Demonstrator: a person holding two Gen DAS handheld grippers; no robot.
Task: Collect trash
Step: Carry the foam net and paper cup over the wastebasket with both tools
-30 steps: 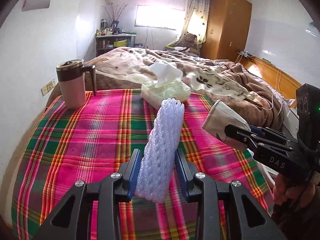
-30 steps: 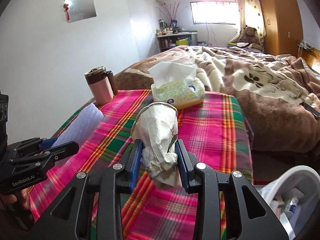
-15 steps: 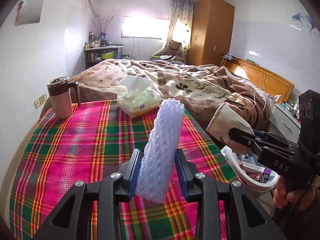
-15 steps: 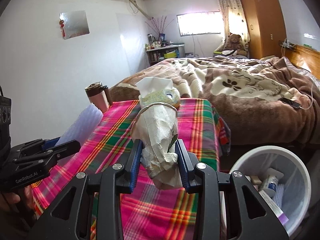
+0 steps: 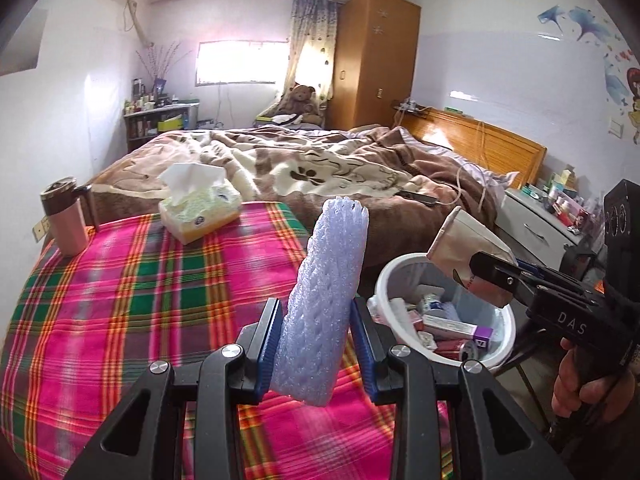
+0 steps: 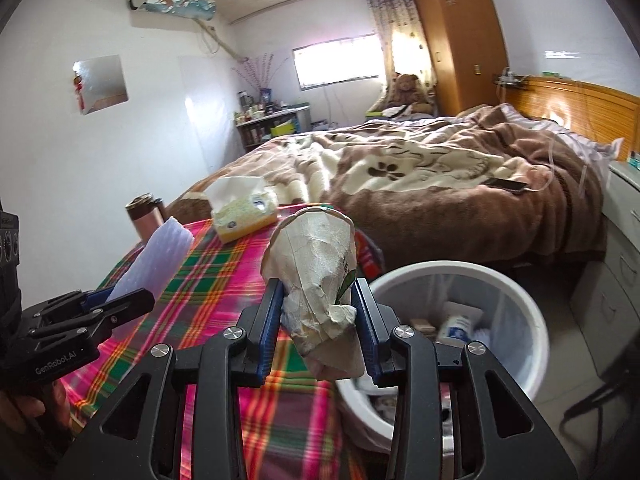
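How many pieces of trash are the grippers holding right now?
2. The foam net sleeve is in the left gripper, above the table. The crumpled paper cup is in the right gripper, near the bin. The bin holds more trash, partly hidden.

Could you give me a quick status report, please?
Left tongs shut on foam sleeve. Right tongs shut on crushed paper cup. White bin alongside, path clear.

Home bedroom, unmade bed (image 5: 320, 168), wooden wardrobe (image 5: 372, 60), teddy bear (image 5: 300, 98)
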